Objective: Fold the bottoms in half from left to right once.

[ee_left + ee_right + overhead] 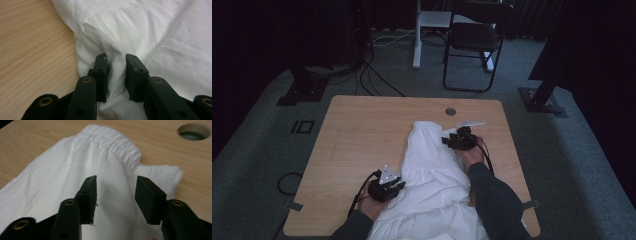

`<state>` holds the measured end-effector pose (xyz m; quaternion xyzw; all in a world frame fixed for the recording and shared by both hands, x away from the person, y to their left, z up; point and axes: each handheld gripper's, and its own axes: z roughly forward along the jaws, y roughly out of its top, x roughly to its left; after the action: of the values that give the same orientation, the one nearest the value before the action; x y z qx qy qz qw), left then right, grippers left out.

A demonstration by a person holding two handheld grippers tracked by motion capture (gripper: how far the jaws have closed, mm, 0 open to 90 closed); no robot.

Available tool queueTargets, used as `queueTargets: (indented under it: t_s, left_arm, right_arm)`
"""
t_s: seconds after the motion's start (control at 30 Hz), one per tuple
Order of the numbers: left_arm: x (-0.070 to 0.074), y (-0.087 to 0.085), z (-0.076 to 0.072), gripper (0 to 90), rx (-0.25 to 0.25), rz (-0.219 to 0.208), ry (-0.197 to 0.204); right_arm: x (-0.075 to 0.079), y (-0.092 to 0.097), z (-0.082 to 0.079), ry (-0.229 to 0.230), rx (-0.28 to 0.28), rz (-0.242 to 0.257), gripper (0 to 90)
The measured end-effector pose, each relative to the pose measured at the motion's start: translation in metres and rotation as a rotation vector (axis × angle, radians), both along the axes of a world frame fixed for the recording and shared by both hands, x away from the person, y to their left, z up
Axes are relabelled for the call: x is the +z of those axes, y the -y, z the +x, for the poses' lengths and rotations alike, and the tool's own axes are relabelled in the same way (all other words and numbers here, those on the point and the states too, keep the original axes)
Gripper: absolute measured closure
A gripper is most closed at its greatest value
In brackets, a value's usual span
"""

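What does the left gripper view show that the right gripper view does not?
The left gripper view: the left gripper pinching a raised fold of the white garment between its pads, beside a gathered seam.

The right gripper view: the right gripper open above the cloth, the elastic waistband and the round table hole.

Both: white cloth on the wooden table.

No lettering, label, brand mark or number can be read anywhere, neither on the white gathered cotton garment (432,175) nor on the pale wooden counter (362,135).
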<state>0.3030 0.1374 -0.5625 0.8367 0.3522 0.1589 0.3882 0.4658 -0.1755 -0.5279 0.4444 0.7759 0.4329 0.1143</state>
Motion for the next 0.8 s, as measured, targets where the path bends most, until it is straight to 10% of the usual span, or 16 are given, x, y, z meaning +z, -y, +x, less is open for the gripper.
queueTargets:
  t_s: [0.13, 0.4, 0.5, 0.63, 0.8]
  left_arm:
    - [0.000, 0.000, -0.001, 70.8, -0.001, -0.003, 0.001]
    - [0.000, 0.001, -0.002, 70.0, 0.000, -0.004, -0.007]
    - [0.000, 0.002, -0.003, 70.0, -0.011, 0.002, -0.008]
    - [0.000, 0.002, -0.006, 68.0, -0.029, -0.005, -0.013]
    - [0.000, 0.003, -0.009, 67.6, -0.033, 0.003, -0.008]
  right_arm:
    - [-0.013, -0.007, 0.007, -0.063, 0.020, -0.058, 83.0]
    - [0.046, 0.014, -0.045, 0.276, -0.066, -0.193, 86.7]
    - [0.021, 0.017, -0.047, 0.243, -0.097, -0.282, 84.7]
    - [-0.022, 0.024, -0.029, 0.090, -0.116, -0.261, 72.9]
    - [-0.022, 0.030, -0.024, 0.056, -0.163, -0.202, 54.5]
